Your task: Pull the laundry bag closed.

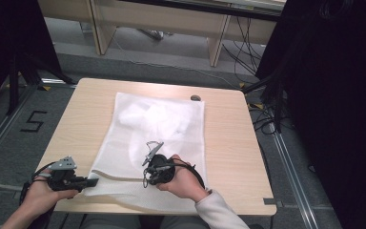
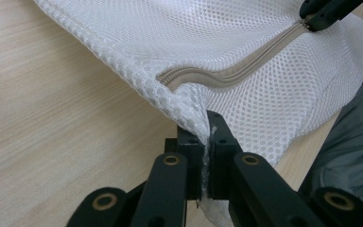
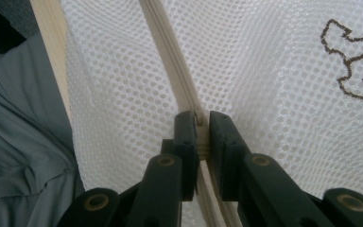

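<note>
A white mesh bag (image 1: 157, 143) lies flat on the table (image 1: 228, 138). The left gripper (image 2: 207, 142) pinches its corner at seven o'clock. The right gripper (image 3: 202, 125) clamps the zipper (image 3: 170, 52) near six o'clock.

1. A mesh laundry bag (image 1: 157, 143) lies flat on the table (image 1: 228, 143), reaching from mid-table to the near edge.
2. Its zipper (image 2: 246, 66) runs along the near end.
3. The left gripper (image 1: 93, 182) sits at the bag's near left corner, pinching it.
4. The right gripper (image 1: 146, 182) rests on the bag, right of the left one, clamped on the zipper.
5. A small object (image 1: 196, 98) lies just behind the bag's far right corner.
</note>
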Available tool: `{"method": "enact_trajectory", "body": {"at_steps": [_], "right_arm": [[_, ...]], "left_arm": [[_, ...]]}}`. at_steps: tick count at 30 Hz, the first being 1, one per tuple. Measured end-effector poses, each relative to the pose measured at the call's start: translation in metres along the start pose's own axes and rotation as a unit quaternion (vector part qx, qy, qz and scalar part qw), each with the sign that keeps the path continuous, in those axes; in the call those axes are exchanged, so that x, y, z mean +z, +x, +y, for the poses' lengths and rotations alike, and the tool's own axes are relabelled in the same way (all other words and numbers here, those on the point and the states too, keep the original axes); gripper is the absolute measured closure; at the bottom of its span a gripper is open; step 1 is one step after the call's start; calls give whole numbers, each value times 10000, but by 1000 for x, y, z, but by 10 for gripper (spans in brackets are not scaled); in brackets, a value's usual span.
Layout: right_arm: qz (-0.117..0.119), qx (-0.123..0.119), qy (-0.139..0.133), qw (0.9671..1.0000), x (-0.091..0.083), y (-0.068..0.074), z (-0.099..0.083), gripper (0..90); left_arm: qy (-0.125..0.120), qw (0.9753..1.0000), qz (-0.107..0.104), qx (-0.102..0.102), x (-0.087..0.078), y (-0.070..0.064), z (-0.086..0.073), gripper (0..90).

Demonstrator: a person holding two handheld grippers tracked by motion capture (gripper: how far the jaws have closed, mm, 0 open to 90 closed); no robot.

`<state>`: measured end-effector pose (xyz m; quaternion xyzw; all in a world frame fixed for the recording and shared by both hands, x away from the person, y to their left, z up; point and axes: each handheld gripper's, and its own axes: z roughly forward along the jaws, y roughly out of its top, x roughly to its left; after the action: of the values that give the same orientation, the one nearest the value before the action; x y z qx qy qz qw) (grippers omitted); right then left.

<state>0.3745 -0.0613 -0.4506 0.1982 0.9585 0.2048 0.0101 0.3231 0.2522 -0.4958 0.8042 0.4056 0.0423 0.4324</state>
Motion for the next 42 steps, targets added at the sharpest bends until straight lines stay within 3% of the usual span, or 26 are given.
{"method": "enact_trajectory", "body": {"at_steps": [7, 10, 17, 19, 21, 23, 29, 30, 35, 37, 42], "right_arm": [[17, -27, -35, 10000, -3, -1, -1, 824], [-3, 75, 4, 10000, -5, 0, -2, 824], [-31, 0, -8, 10000, -7, -1, -4, 824], [-22, 34, 8, 10000, -8, -3, -6, 824], [-37, 90, 18, 10000, -9, -4, -9, 824], [-22, 117, 30, 9999, -10, -5, -12, 824], [-32, 170, 31, 9998, -12, -5, -13, 824], [-22, 69, 35, 10000, -11, -6, -14, 824], [-25, 190, 35, 9998, -14, -9, -21, 824], [-40, 155, 35, 9999, -14, -9, -22, 824], [-62, 216, 49, 9997, -16, -10, -26, 824]], "left_arm": [[-112, 9999, -29, -33, 2, 0, -1, 859], [20, 10000, -6, 18, 0, 0, 0, 859], [22, 10000, -8, 34, 0, 1, 0, 859], [-98, 9999, 33, 23, 0, 0, -1, 860], [32, 10000, 4, 35, 0, 1, 0, 860], [-49, 10000, 25, 13, 1, 0, 0, 859], [20, 10000, 9, 25, 0, 1, 0, 859], [-49, 10000, 9, 17, 0, 1, -1, 860], [40, 10000, -9, 29, 0, 1, 0, 859], [-73, 10000, 34, 8, 1, 0, -1, 859], [28, 10000, 2, 36, 0, 1, 0, 859]]}}
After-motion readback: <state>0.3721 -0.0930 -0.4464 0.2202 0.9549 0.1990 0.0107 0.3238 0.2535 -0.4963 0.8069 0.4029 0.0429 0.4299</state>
